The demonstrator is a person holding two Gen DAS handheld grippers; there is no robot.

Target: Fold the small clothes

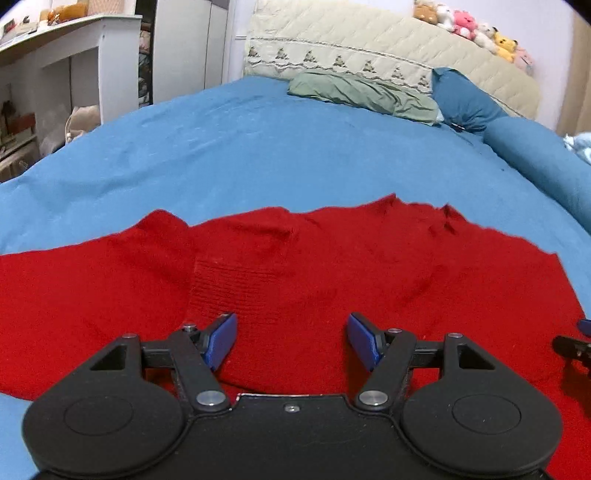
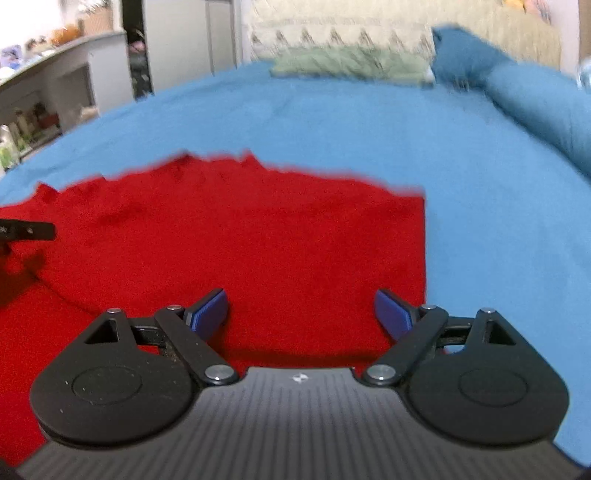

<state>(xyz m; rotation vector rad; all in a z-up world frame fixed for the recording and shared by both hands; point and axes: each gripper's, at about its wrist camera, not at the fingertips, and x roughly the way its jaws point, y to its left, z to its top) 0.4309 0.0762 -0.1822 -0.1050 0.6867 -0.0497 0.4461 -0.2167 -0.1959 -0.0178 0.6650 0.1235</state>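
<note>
- The red knit garment point(image 1: 332, 273) lies spread flat on the blue bedsheet point(image 1: 229, 147), its long axis running side to side across both views, with what looks like a sleeve reaching off to the left.
- A ribbed panel shows in the left wrist view, straight ahead of the left gripper point(image 1: 291, 341); whether it is a cuff, hem or folded part I cannot tell.
- The left gripper hovers over the near portion of the garment with its jaws spread wide and nothing between the blue pads point(image 1: 221, 341); red fabric lies directly under and ahead of it.
- The right gripper point(image 2: 301, 314) is likewise spread wide and empty, sitting over the garment's right end; the straight right edge point(image 2: 424, 243) runs away from the camera just beside its right pad.
- Each gripper's tip shows at the edge of the other's view, so they sit side by side.
- Judging by position, the right gripper is nearer that free edge, the left nearer the ribbed panel and sleeve side.
- The right view is blurred, so fine creases there are unclear.
- A green pillow point(image 1: 362, 94) and plush toys point(image 1: 476, 31) lie well beyond, at the headboard.
</note>
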